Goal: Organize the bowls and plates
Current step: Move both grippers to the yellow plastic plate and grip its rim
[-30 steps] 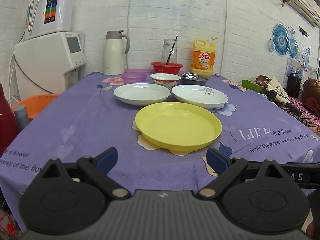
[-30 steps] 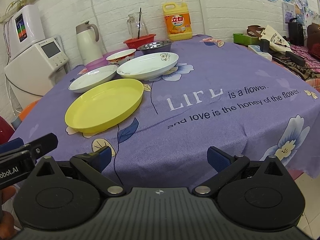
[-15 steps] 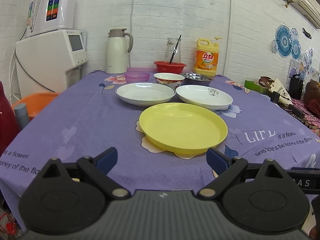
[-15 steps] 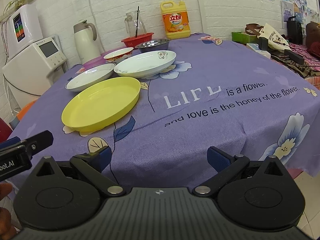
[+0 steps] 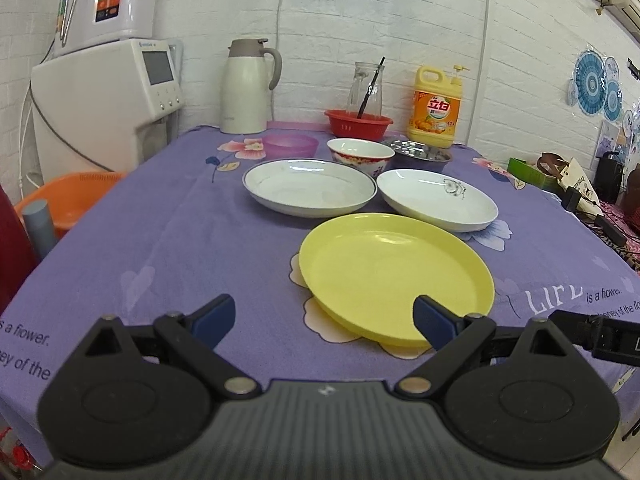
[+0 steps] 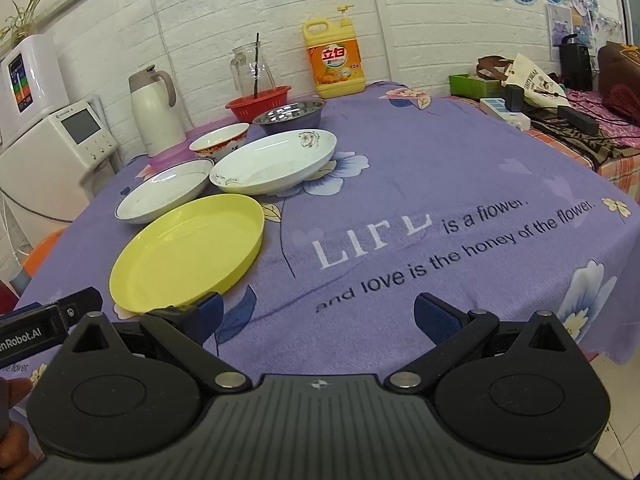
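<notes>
A yellow plate [image 5: 394, 276] lies nearest on the purple tablecloth, also in the right wrist view [image 6: 188, 250]. Behind it sit a white plate with a dark rim [image 5: 310, 186] [image 6: 164, 196] and a white plate with a flower mark [image 5: 438, 200] [image 6: 276, 160]. Further back are a red-patterned bowl [image 5: 360, 155] [image 6: 219, 142], a steel bowl [image 5: 420, 153] [image 6: 289, 116] and a pink bowl [image 5: 290, 145]. My left gripper [image 5: 324, 320] is open and empty, its right finger at the yellow plate's near rim. My right gripper [image 6: 318, 314] is open and empty, right of the yellow plate.
Along the back wall stand a white thermos [image 5: 248, 86], a red basket [image 5: 358, 123] with a glass jug, and a yellow detergent bottle [image 5: 436, 108]. A white water dispenser [image 5: 108, 92] and an orange basin [image 5: 68, 200] are left of the table. Clutter lies at the right [image 6: 560, 96].
Both grippers have moved forward toward the table. The yellow plate now sits closer, at the left gripper's right finger. Both grippers stay open.
</notes>
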`<action>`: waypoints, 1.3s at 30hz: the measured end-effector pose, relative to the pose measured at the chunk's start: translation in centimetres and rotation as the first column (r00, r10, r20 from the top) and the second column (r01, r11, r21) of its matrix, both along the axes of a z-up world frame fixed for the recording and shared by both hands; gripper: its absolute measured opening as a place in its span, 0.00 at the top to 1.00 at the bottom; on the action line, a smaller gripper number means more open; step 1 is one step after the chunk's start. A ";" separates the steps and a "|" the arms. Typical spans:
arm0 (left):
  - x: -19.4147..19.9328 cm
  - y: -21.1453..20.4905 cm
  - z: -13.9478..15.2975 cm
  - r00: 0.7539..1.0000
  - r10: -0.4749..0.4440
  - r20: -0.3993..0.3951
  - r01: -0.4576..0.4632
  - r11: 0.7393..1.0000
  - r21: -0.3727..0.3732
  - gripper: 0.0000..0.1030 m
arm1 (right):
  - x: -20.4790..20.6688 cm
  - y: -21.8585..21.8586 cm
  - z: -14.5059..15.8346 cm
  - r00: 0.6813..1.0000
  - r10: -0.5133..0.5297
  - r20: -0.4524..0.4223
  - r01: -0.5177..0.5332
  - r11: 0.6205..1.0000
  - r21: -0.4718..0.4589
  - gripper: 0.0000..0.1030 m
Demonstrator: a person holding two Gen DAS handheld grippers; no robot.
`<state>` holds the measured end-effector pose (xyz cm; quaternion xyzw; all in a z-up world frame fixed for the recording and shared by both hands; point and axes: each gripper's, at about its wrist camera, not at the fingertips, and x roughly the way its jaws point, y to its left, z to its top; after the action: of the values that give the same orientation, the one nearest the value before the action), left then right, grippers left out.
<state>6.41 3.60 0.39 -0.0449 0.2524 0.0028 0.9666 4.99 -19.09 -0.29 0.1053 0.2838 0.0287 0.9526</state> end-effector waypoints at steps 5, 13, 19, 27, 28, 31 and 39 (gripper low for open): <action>4.0 1.5 -0.4 0.997 0.034 -0.067 -0.036 0.999 -0.027 0.08 | 4.6 2.5 0.4 0.997 0.070 -0.016 -0.070 0.995 -0.064 0.00; 9.1 2.7 -1.8 0.988 0.052 -0.148 -0.057 0.998 -0.029 0.08 | 10.5 4.9 -1.3 0.986 0.125 -0.112 -0.141 0.978 -0.152 0.00; 10.7 2.5 -2.5 0.982 0.030 -0.186 -0.028 1.000 0.009 0.08 | 11.4 5.6 -1.9 0.977 0.172 -0.127 -0.193 0.966 -0.175 0.00; 11.4 2.0 -2.7 0.983 -0.037 -0.182 0.041 0.999 0.016 0.09 | 11.4 5.0 -1.5 0.968 0.224 -0.111 -0.239 0.959 -0.149 0.00; 11.5 1.8 -2.8 0.982 -0.050 -0.183 0.054 0.998 0.014 0.09 | 11.4 5.1 -1.5 0.966 0.238 -0.099 -0.251 0.959 -0.135 0.00; 11.3 1.0 -2.9 0.984 -0.083 -0.155 0.090 0.995 0.042 0.19 | 11.0 5.9 -2.0 0.965 0.251 -0.070 -0.260 0.948 -0.185 0.00; 10.8 0.8 -2.2 0.981 -0.116 -0.155 0.116 0.993 -0.006 0.58 | 10.4 7.1 -1.6 0.957 0.289 -0.035 -0.290 0.945 -0.153 0.00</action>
<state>17.16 4.44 -1.80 -0.0281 0.3288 -0.0496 0.9427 15.38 -11.98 -1.91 -0.0123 0.3032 0.1453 0.9417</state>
